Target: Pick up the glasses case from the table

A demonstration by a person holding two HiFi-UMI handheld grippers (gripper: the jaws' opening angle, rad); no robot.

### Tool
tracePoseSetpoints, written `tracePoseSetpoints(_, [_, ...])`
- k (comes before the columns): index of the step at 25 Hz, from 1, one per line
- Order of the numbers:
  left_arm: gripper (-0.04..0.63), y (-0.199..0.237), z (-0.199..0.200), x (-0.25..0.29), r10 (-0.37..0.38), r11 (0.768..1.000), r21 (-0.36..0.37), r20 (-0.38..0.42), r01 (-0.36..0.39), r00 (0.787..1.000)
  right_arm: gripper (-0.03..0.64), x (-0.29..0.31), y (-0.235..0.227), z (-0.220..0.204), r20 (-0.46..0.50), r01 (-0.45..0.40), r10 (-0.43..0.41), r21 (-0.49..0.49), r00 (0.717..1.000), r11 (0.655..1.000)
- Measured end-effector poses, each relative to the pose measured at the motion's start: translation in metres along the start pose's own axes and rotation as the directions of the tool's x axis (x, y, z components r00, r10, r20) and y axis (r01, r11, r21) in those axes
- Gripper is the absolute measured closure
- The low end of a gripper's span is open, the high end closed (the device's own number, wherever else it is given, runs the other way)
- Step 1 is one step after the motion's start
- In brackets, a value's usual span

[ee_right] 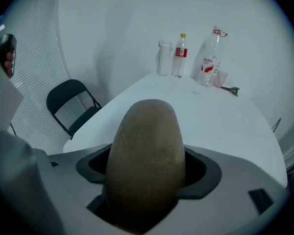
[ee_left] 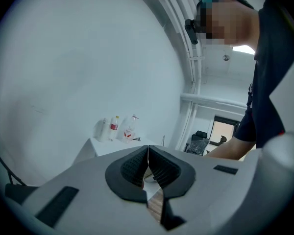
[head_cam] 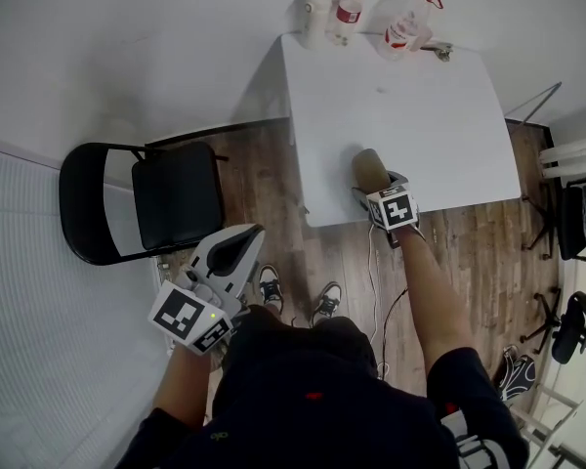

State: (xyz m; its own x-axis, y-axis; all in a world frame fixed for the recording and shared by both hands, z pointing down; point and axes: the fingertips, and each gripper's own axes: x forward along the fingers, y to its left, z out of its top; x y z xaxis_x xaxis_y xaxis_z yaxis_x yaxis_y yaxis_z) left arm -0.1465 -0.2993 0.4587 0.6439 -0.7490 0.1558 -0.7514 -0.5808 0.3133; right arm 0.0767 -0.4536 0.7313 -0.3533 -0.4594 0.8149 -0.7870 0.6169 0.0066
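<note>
Glasses case (ee_right: 146, 146) — near end hidden; right gripper (head_cam: 374, 191) straddles.

White table (head_cam: 439, 135) from above, bottles (head_cam: 349, 10) at its far edge. A brown glasses case (head_cam: 369, 169) lies by the near edge, the right gripper (head_cam: 376, 191) at its near end. A black chair (head_cam: 166, 198) stands left.

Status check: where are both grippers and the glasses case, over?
Left gripper shut, empty, off the table. Right gripper open, straddling glasses case at table's near edge. Bottles at far end, nothing blocking.
</note>
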Motion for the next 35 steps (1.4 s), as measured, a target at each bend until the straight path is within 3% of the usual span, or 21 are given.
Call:
tracePoseSetpoints(4, [0.572,-0.006,0.015,0.011,-0.046,0.999,0.013,0.019,0.046,0.999,0.221,-0.045,0.001,0.029,0.158,0.029,-0.036,0.052,0.987,0.998])
tracePoseSetpoints(7, [0.572,-0.014,0.029,0.021,-0.087,0.995,0.048,0.041,0.085,0.995,0.221,-0.100,0.006,0.056,0.308,0.050,-0.071,0.076,0.949,0.996])
tracePoseSetpoints(12, [0.572,-0.034,0.049,0.036,-0.143,0.986,0.095,0.058,0.137,0.988,0.221,-0.210,0.014,0.085,0.513,0.073,-0.130,0.129,0.849,0.989])
tracePoseSetpoints(17, [0.572,-0.065,0.076,0.049,-0.188,0.972,0.161,0.075,0.174,0.979,0.219,-0.317,0.013,0.097,0.678,0.055,-0.174,0.193,0.715,0.980])
tracePoseSetpoints(20, [0.572,-0.087,0.095,0.056,-0.205,0.963,0.194,0.088,0.185,0.975,0.219,-0.371,0.005,0.094,0.727,0.093,-0.228,0.222,0.648,0.971])
tracePoseSetpoints(25, [0.572,-0.126,0.121,0.066,-0.233,0.948,0.248,0.112,0.200,0.966,0.219,-0.436,-0.006,0.084,0.767,0.170,-0.296,0.242,0.569,0.955])
tracePoseSetpoints(32, [0.572,-0.156,0.141,0.072,-0.258,0.935,0.284,0.140,0.211,0.956,0.219,-0.493,-0.006,0.086,0.826,0.200,-0.297,0.227,0.479,0.953])
tracePoseSetpoints(35, [0.572,-0.164,0.142,0.071,-0.261,0.934,0.289,0.147,0.211,0.954,0.219,-0.505,-0.005,0.084,0.838,0.202,-0.292,0.222,0.460,0.954])
